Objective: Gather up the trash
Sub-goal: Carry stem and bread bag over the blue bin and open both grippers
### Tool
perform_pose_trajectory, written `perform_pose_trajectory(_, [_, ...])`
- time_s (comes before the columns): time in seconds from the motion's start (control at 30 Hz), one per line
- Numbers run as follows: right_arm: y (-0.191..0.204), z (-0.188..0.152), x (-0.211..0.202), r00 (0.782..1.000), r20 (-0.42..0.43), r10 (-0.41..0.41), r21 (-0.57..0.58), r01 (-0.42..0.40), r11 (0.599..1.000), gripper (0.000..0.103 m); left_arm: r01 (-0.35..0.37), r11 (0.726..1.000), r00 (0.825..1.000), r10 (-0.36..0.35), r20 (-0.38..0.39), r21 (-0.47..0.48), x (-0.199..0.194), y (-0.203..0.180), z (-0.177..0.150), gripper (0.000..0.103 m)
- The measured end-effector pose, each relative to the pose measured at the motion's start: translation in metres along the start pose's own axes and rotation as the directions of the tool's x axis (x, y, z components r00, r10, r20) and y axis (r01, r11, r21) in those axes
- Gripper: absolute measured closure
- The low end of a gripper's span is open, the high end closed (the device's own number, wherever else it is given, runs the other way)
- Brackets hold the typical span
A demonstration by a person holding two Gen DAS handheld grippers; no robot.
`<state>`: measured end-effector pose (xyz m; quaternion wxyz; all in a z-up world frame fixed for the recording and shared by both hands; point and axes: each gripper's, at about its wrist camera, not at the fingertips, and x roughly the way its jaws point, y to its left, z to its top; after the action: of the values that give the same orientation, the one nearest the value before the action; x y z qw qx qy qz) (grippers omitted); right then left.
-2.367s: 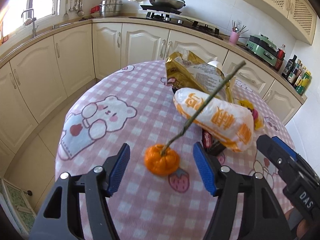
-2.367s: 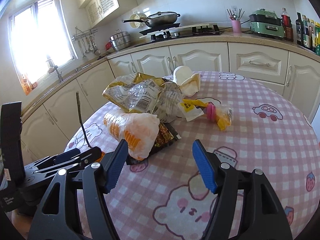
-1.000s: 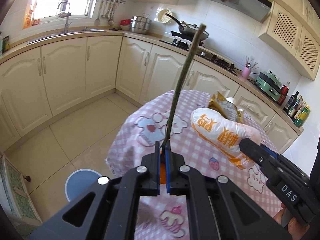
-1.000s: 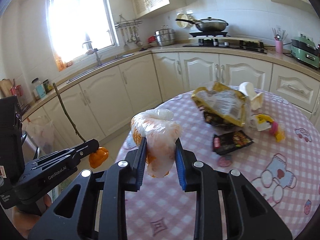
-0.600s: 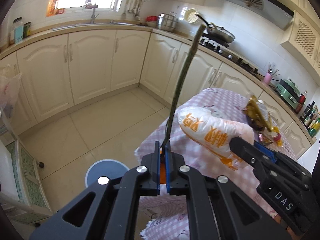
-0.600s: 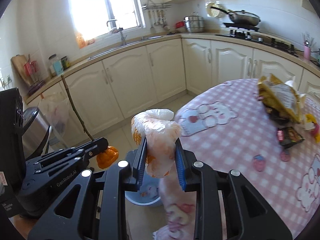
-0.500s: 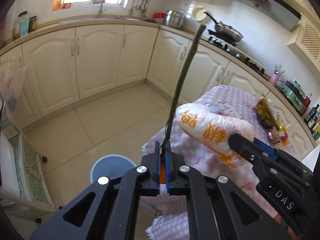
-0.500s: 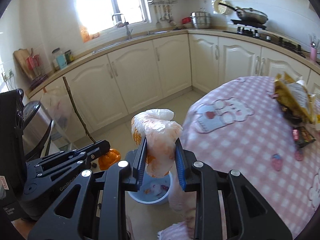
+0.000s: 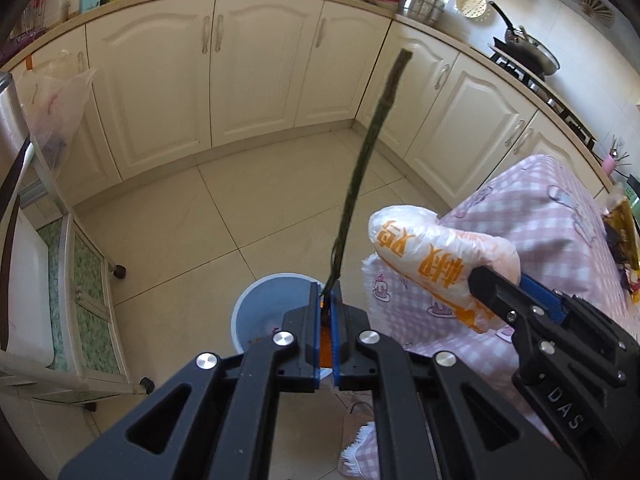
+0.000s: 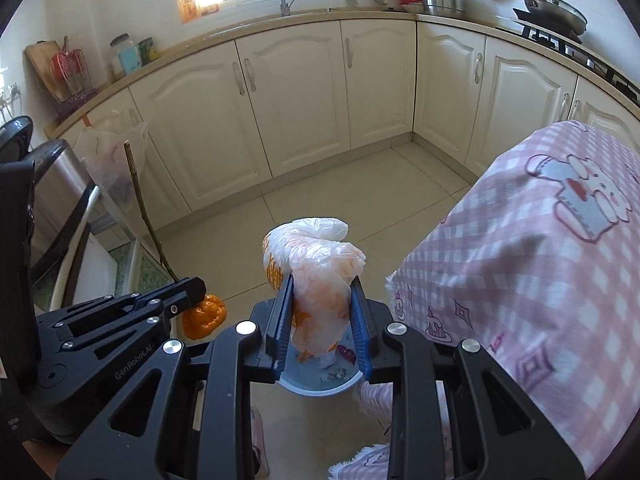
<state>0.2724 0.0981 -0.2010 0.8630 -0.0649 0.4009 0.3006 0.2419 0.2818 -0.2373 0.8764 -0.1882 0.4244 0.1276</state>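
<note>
A cream tiled floor [image 9: 208, 216] fills the middle of both views, with thin grout lines running across it. Standing on it, just beside the hanging edge of the tablecloth, is a round pale-blue bin [image 9: 264, 304] with small scraps lying in its bottom [image 10: 332, 372]. A table covered by a pink-and-white checked tablecloth [image 10: 520, 280] printed with cartoon bears rises at the right; on its far end, seen from the left wrist, lie a few wrappers [image 9: 622, 232]. A wheeled cart [image 9: 80, 300] stands on the floor at the left, and cream base cabinets [image 10: 300, 112] line the far wall.
</note>
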Motion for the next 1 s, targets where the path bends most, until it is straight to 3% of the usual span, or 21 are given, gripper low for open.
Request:
perform_pose_trajectory(0.2, [-0.004,0.003,0.022,0.999,0.002,-0.034,0.003,0.034,0.999,0.078,-0.01,1.0,1.0,0.01,0.005,0.006,0.025,0.004,0.015,0.096])
perform_pose_trajectory(0.27, [-0.005,0.004,0.028,0.999,-0.002,-0.036,0.006,0.036,0.999,0.078,-0.022,1.0,1.0,0.022,0.003,0.018,0.03,0.0,0.017,0.073])
perform_pose_trajectory(0.33, [-0.006,0.005,0.032,0.999,-0.005,-0.039,0.004,0.039,0.999,0.078,-0.039,0.999,0.999,0.038,0.014,0.027,0.032,-0.002,0.019,0.066])
perform_pose_trajectory(0.7, [0.001,0.001,0.045,0.999,-0.041,-0.03,-0.005,0.03,1.0,0.078,-0.071,0.997,0.997,0.071,0.007,0.016,0.034,0.006,0.014,0.062])
perform_pose_trajectory(1.0, [0.012,0.004,0.052,0.999,-0.044,-0.017,-0.012,0.017,1.0,0.078,-0.098,0.995,0.995,0.098,0.035,0.006,0.022,0.015,0.017,0.053])
